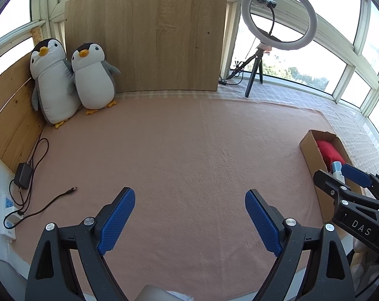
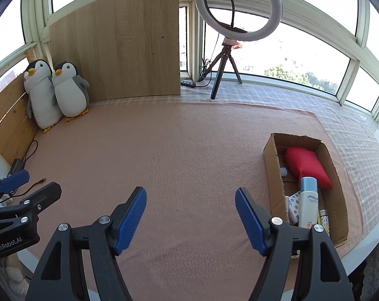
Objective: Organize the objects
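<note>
in front of both my tongs the pink cloth (image 2: pixel 189 150) on the tabletop lies bare, so there's wide room to pass through the middle. on the right the cardboard box (image 2: pixel 272 165) blocks the edge. far left, two plush penguins (image 1: pixel 71 80) fill the corner, with a charger and loose cable (image 1: pixel 38 200) below them. a wooden board (image 1: pixel 149 35) and ring light tripod (image 2: pixel 224 65) close the back.

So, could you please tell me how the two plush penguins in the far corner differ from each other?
The left penguin is taller and leans back against the pine boards; the right penguin is shorter and rounder, standing in front of the wooden panel. The right one's flipper sticks out sideways; the left one's hang down. Both are grey and white with orange beaks and feet, and they touch.
</note>
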`<state>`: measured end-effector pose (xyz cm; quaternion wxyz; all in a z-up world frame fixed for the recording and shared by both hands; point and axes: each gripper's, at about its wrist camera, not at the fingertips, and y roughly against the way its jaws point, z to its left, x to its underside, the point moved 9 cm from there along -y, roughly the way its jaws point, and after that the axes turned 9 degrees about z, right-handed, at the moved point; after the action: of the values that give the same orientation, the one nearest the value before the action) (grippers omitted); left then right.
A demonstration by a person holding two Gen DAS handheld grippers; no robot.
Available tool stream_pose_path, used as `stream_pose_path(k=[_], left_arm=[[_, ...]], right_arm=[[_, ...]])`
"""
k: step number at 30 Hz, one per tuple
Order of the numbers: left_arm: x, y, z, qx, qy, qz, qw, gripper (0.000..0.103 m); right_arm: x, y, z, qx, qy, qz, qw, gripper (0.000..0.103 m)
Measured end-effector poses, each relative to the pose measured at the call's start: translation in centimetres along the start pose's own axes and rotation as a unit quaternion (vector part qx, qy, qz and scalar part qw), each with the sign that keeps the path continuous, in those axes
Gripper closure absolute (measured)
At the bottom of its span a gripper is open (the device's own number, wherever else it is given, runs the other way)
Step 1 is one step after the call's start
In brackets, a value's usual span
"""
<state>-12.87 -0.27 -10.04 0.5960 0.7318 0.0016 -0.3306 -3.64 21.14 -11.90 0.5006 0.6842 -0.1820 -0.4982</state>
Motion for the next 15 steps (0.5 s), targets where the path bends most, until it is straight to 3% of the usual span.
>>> stream_pose_path(k=[15], left_arm=[[0.14, 0.18, 0.15, 0.0, -0.001, 0.0, 1.0, 0.011]], right_arm=[[0.1, -0.16, 0.12, -0.004, 0.0, 0.004, 1.0, 0.034]])
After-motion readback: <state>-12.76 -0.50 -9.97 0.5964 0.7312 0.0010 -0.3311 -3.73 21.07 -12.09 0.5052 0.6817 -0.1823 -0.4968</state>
